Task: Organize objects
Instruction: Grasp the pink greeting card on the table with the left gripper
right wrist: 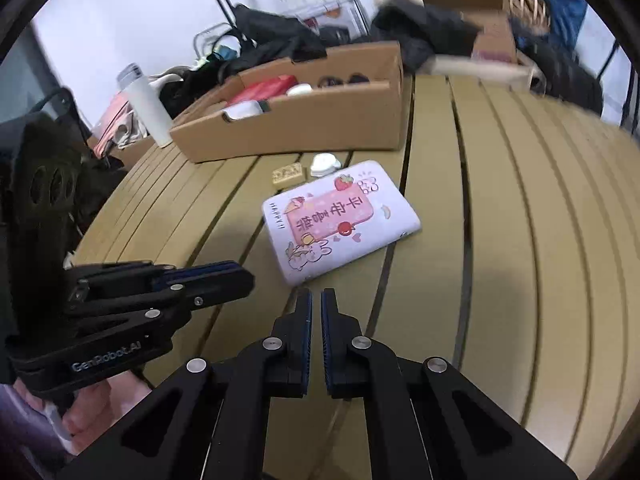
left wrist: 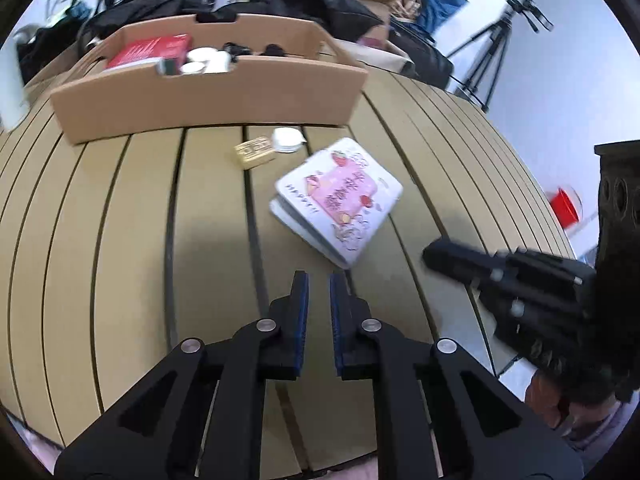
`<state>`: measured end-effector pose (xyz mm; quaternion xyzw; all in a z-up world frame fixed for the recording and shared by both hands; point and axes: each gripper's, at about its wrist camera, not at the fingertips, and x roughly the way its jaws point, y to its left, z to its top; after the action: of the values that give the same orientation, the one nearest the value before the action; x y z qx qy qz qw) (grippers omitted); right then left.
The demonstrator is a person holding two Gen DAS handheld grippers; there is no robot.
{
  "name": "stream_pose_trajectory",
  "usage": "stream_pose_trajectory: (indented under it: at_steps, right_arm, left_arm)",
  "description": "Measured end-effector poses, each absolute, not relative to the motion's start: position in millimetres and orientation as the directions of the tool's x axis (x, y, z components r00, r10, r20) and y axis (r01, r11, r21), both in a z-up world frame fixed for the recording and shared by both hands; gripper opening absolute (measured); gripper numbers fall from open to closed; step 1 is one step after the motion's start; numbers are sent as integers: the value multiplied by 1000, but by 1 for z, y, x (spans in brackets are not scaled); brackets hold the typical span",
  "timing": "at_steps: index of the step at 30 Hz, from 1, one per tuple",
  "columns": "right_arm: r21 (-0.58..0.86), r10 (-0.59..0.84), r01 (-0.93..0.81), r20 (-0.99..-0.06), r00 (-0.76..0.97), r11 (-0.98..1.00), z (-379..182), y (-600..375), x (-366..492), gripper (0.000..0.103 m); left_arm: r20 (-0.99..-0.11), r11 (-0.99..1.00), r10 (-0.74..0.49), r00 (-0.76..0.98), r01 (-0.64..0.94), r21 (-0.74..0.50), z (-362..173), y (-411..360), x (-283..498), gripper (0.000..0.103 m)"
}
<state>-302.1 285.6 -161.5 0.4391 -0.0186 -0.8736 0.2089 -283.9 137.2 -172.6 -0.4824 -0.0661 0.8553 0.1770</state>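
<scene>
— Cardboard box (left wrist: pixel 208 96) sat far left on slatted tan table (left wrist: pixel 120 220), holding red packet (left wrist: pixel 150 51) and white pieces. And beyond?

— Just right of it: small tan block (left wrist: pixel 255 153), touching-close to white round lid (left wrist: pixel 286 139). Then pink-and-white tin (left wrist: pixel 338 196), flat, mid-table.

— Grippers?

— Left gripper (left wrist: pixel 319 280) hovered just short of tin, fingers nearly together, narrow gap, nothing held. Right gripper (right wrist: pixel 316 298) likewise: almost closed, empty, near tin's edge. Tripod (left wrist: pixel 496 44) far right, off table.

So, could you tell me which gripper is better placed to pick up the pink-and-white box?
Probably right: the right gripper sits just short of the pink-and-white box; the left gripper is slightly farther.
</scene>
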Motion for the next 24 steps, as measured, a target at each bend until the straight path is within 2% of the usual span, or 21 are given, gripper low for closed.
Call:
stream_pose_trajectory:
  at_steps: [2,6,9,13,15,18,20,21,22,24]
  right_arm:
    - [198,-347,318,-772,-532,-927,-162,291,-316,7]
    - [201,-358,338,-782,-509,-919,-168,295,-359,12]
    - [197,-362,359,-798,-481,-912,-175,293,-388,20]
    - [188,-339,334,-809,-480,-923,-182,292,-398,23]
    - [217,-351,312,-802,-483,-925,-184,298,-392,32]
    - [262,-367,271,-793,-485,-926,-190,306,-387,36]
    - [321,-392,227,-785,-480,-919,-194,314,-387,40]
    - [346,-403,207,-781,-478,-915,-196,317,-387,41]
    - [375,-420,191,-771,-478,-907,-197,319,-387,41]
    - [412,-446,181,-751,-487,-893,-201,319,-385,41]
  left_arm:
    - [-803,-931,362,-474,-219,-291,-174,136,-290,14]
    - [-777,-926,372,-509,-150,-345,-172,133,-310,39]
    - [-776,-932,355,-521,-132,-338,-177,137,-331,46]
    - [-780,-937,334,-529,-97,-336,-186,128,-352,46]
    - [-779,-928,354,-517,-90,-362,-191,124,-361,46]
    - [-776,-906,407,-482,-105,-410,-201,126,-366,44]
    - [-773,-910,399,-493,-111,-399,-203,129,-362,42]
    - [-767,-913,394,-507,-116,-392,-204,130,-360,39]
    - [-759,-909,402,-511,-125,-398,-203,130,-360,27]
    - [-750,-898,427,-506,-138,-419,-200,130,-360,20]
